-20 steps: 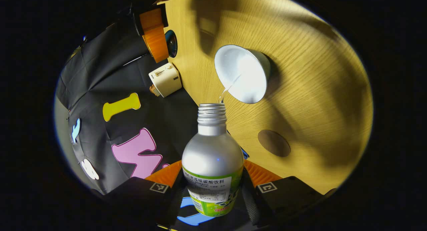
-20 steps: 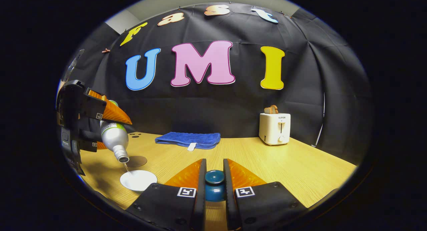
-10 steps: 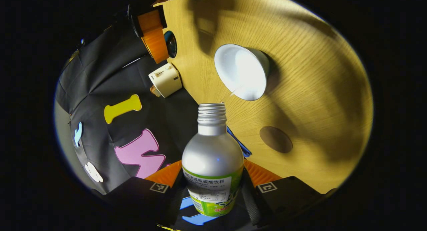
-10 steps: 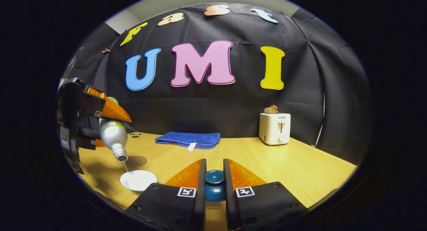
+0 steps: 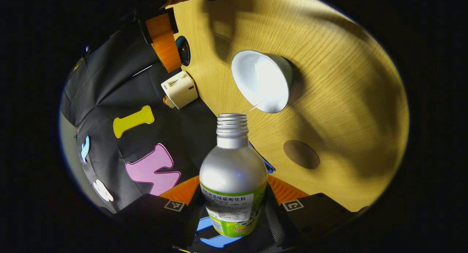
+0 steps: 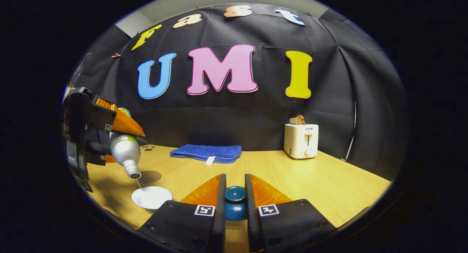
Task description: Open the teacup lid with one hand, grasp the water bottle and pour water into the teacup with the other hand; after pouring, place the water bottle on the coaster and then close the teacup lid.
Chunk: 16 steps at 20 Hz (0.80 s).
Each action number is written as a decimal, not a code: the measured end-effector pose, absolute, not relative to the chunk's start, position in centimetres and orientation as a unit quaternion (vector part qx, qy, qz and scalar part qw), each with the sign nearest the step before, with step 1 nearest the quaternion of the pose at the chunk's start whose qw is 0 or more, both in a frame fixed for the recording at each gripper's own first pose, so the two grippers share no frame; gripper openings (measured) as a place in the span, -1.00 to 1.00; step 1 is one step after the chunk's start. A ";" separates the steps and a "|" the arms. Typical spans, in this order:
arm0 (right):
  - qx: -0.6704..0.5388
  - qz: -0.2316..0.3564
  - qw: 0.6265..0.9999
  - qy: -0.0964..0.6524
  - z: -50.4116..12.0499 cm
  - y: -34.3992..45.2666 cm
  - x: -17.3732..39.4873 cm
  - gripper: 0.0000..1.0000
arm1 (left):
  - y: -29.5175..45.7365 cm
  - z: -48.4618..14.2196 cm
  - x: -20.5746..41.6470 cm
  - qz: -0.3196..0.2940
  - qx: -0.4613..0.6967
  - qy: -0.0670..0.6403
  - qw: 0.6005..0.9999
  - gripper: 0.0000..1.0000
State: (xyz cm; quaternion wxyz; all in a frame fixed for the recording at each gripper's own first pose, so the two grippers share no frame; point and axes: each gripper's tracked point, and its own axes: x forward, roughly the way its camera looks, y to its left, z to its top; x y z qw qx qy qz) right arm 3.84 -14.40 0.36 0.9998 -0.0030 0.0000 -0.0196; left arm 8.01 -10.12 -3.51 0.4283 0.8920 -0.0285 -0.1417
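We see the left gripper (image 5: 234, 212), fingers clamped on the tilted water bottle (image 5: 233, 180), where the stream into the white teacup (image 5: 261, 81) on the tabletop (image 5: 347, 81) has thinned from a second ago. The right gripper (image 6: 235, 205) still pinches the lid (image 6: 235, 200). Next, we judge: the coaster (image 5: 301, 154).

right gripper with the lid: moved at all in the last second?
No. In the right gripper view the right gripper stays shut on the teacup lid, and the toaster and blue towel sit unchanged in frame.
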 end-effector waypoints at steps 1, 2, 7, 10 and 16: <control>-0.003 -0.020 1.000 0.000 0.3 -14.4 3.8 -0.44 | -10.1 -3.5 8.0 -0.142 0.892 -0.028 0.428 0.63; -0.003 -0.020 1.000 0.000 0.3 -14.4 3.8 -0.44 | -10.0 -3.6 8.0 -0.143 0.892 -0.027 0.429 0.63; -0.003 -0.015 1.000 0.000 0.3 -14.2 3.8 -0.44 | -10.2 -3.9 8.1 -0.146 0.892 -0.026 0.426 0.63; -0.003 -0.014 1.000 0.000 0.3 -14.2 3.8 -0.44 | -10.4 -4.1 8.1 -0.147 0.894 -0.028 0.423 0.63; -0.003 -0.014 1.000 0.000 0.3 -14.3 3.8 -0.44 | -10.7 -4.3 8.0 -0.151 0.894 -0.029 0.422 0.63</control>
